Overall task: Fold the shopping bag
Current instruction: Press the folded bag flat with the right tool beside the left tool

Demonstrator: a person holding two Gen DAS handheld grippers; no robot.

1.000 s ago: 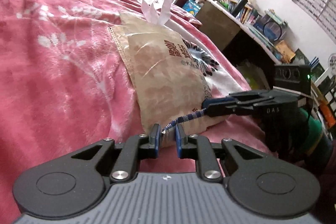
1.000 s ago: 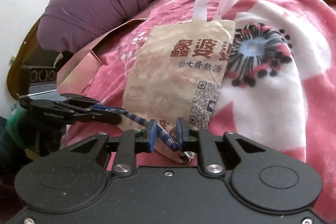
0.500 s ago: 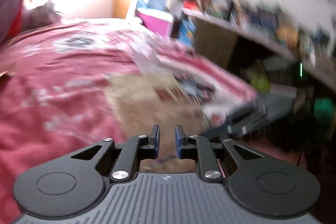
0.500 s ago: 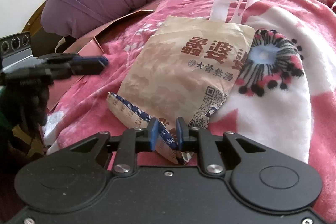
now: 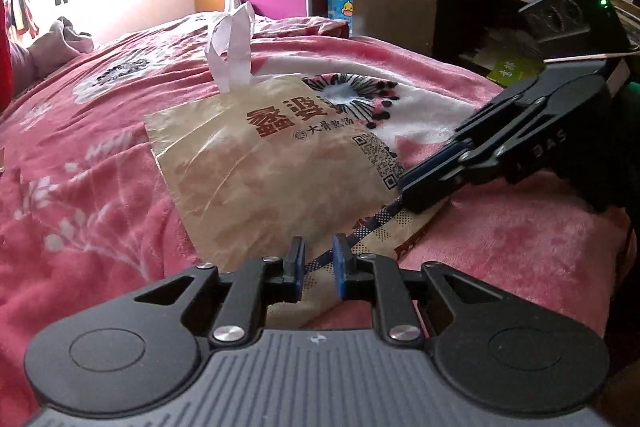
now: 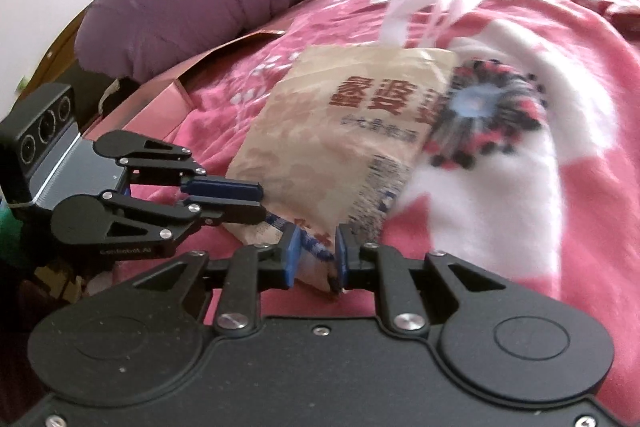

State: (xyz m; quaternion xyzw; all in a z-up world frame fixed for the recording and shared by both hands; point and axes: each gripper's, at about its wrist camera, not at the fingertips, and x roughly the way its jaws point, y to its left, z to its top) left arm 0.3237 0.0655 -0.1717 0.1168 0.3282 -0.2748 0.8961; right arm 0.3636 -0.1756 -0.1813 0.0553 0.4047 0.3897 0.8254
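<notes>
The shopping bag [image 5: 272,167] lies flat on the pink blanket [image 5: 80,187], handles [image 5: 232,47] pointing away from me, while my left gripper [image 5: 317,263] and right gripper [image 6: 316,257] each pinch its near bottom edge, equally close.

I read red characters "鑫婆" on the shopping bag [image 5: 264,163], "大骨熬汤" beneath, a QR code beside — and "DAS" on the right gripper [image 5: 404,197].
</notes>
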